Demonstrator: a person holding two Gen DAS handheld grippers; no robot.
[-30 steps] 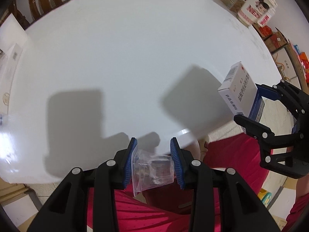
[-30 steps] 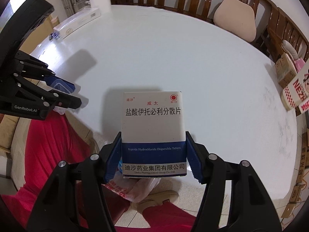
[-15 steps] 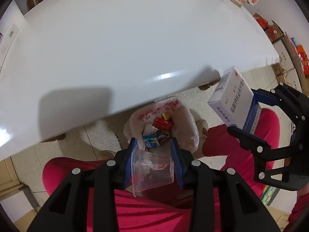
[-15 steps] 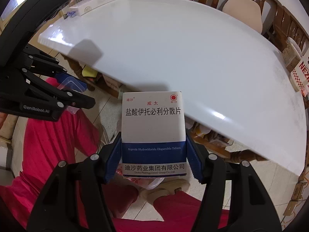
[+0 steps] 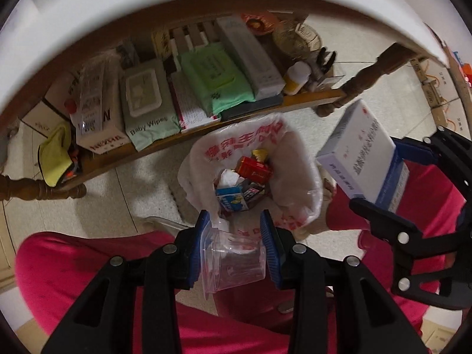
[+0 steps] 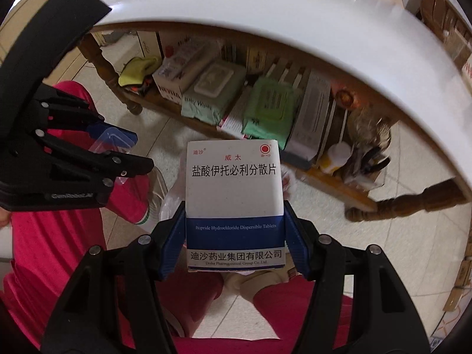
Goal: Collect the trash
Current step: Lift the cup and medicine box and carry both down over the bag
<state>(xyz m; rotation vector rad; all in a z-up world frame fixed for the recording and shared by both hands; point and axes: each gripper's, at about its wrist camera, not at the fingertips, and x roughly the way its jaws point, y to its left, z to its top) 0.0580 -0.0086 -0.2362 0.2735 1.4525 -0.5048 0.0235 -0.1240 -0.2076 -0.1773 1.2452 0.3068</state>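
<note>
My left gripper [image 5: 234, 224] is shut on a clear plastic cup [image 5: 236, 259] and holds it just above the near rim of a trash bin lined with a white bag with red print [image 5: 295, 165]. Several scraps lie in the bin. My right gripper [image 6: 234, 209] is shut on a white and blue medicine box [image 6: 233, 183]. In the left wrist view the box [image 5: 358, 150] hangs to the right of the bin, above its rim. The right wrist view shows the left gripper [image 6: 132, 153] at the left, and the box hides most of the bin.
The white round table [image 5: 88, 14] arches overhead. Its lower wooden shelf [image 5: 309, 100] holds baby wipes [image 5: 147, 103], a green pack [image 5: 215, 76], boxes and a yellow cloth [image 5: 56, 153]. Turned table legs [image 5: 362, 79] stand on the tile floor. Red trouser legs [image 5: 88, 265] lie below.
Both grippers have dropped from above the tabletop to below its edge, with their loads still held. The bin and the under-table shelf have come into view.
</note>
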